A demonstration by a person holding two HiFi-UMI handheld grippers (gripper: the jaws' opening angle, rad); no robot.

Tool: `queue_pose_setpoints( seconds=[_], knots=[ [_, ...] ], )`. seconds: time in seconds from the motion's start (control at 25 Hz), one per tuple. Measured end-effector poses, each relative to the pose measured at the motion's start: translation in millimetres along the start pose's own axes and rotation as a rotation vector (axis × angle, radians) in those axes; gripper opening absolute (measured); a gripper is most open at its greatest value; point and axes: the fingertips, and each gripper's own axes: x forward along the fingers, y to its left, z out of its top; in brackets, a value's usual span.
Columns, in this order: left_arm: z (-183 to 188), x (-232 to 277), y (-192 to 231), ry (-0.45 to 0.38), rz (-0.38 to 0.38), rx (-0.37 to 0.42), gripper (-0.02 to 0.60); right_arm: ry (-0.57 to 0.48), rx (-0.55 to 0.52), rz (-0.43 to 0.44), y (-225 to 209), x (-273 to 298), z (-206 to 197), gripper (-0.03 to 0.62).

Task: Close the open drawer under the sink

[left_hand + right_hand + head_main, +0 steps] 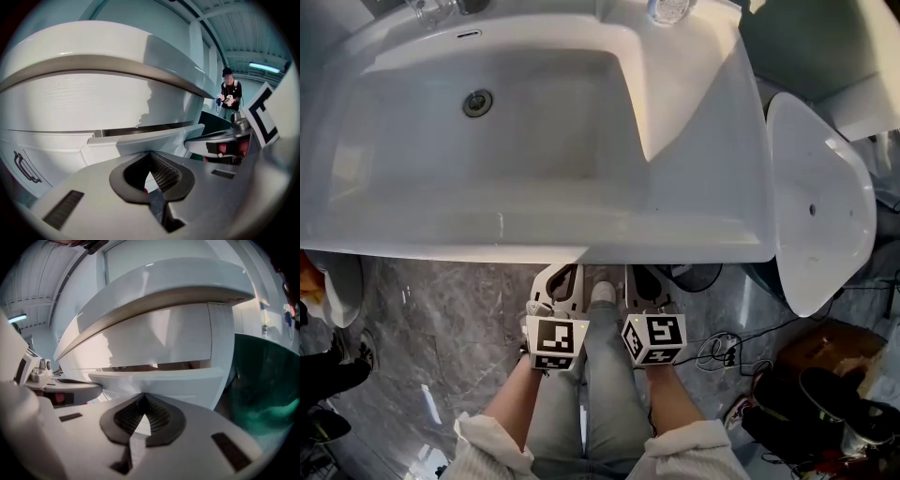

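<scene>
Push, not pinch. Keep left claw and right claw pressed together and holding nothing, as now, and use the blunt tips as two ram heads.

Look for the drawer just ahead of both tips, at the middle of each gripper view: a white front standing proud of the cabinet, with a dark gap along its top edge, under the sink. Contact between tips and front: not possible to tell. No sight of the drawer in the head view, hidden beneath the basin's front rim at lower centre. Only the two claws there, side by side just under that rim.

- Set both tips square against the front, level with each other and either side of its middle, to avoid skewing the drawer on its runners.
- Stay below the top lip, so as not to slip into the gap.
- Drive straight in with even pressure from both hands, easing off near the end to spare a slam.
- Count the step done once the gap is gone and the front sits flush.

No brand, label or legible writing anywhere. Only black-and-white square markers on the gripper cubes, and a dark handle on a lower panel, at lower left of the left gripper view.
</scene>
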Motion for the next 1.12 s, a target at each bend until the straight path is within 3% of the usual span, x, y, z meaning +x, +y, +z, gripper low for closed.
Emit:
queue_pose_setpoints(
  seconds=[0.92,1.12],
  knots=[
    [14,23,9,0.007,-0.005,0.053,0.015,-0.015,-0.048,0.022,-9,22,17,0.009],
    [15,22,10,-0.008,0.044,0.027,0.015,-0.011,-0.065,0.027,-8,24,16,0.009]
  ],
)
